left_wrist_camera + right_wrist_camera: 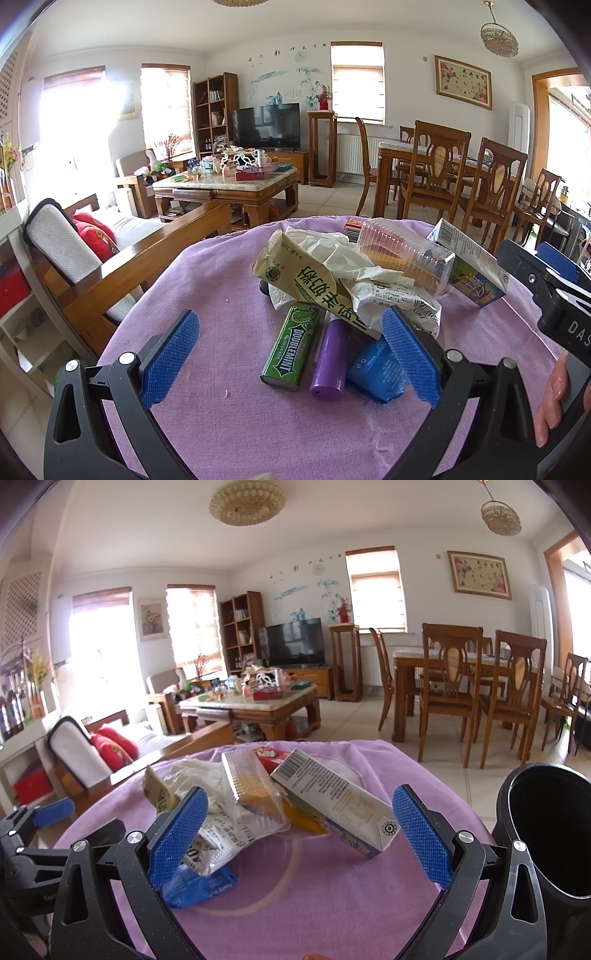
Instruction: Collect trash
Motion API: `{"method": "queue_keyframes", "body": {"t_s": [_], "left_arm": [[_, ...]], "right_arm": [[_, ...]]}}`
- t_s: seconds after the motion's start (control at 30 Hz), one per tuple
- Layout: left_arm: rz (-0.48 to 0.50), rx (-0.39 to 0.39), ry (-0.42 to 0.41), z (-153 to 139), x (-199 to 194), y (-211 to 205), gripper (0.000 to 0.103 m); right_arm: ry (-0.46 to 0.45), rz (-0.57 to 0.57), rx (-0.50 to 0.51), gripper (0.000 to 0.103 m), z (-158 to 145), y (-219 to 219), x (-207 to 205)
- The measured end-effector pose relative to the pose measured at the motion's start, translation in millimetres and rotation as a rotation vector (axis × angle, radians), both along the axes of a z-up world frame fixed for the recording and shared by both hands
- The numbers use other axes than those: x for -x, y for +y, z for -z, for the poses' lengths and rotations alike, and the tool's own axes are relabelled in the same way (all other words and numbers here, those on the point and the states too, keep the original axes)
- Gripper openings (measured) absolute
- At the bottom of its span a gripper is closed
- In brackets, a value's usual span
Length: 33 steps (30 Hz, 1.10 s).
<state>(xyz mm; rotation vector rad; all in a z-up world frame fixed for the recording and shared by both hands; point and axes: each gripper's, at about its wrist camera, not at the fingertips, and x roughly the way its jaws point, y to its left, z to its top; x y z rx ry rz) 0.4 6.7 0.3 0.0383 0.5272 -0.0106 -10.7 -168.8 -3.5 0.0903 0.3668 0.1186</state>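
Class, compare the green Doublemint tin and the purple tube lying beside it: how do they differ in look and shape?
The green Doublemint tin is flat and boxy with printed lettering; the purple tube is round and plain. The tin lies clear of the pile, while the tube's far end runs under a wrapper. Both lie flat, side by side, on the purple cloth.

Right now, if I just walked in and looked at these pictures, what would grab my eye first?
Probably the heap of trash in the middle of the purple cloth: cartons, crumpled white paper and a clear plastic tray, with a green Doublemint tin and a purple tube at its near edge. Next, the blue-padded left gripper and right gripper, both open and empty, pointing at it. A black bin waits at the right.
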Motion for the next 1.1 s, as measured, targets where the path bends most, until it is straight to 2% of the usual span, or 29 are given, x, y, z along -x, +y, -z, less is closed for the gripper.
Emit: {"method": "queue_keyframes", "body": {"t_s": [0.3,0.33,1.1], "left_arm": [[0.0,0.0,0.0,0,0,0,0.098],[0.0,-0.001,0.001,0,0,0,0.098],[-0.001,-0.001,0.002,0,-1,-1,0.098]], "right_arm": [[-0.003,0.002,-0.002,0.099,8,9,1],[0.001,-0.001,-0.004,0.099,-2,-1,0],[0.002,-0.002,-0.008,0.099,-2,-2,1]]}}
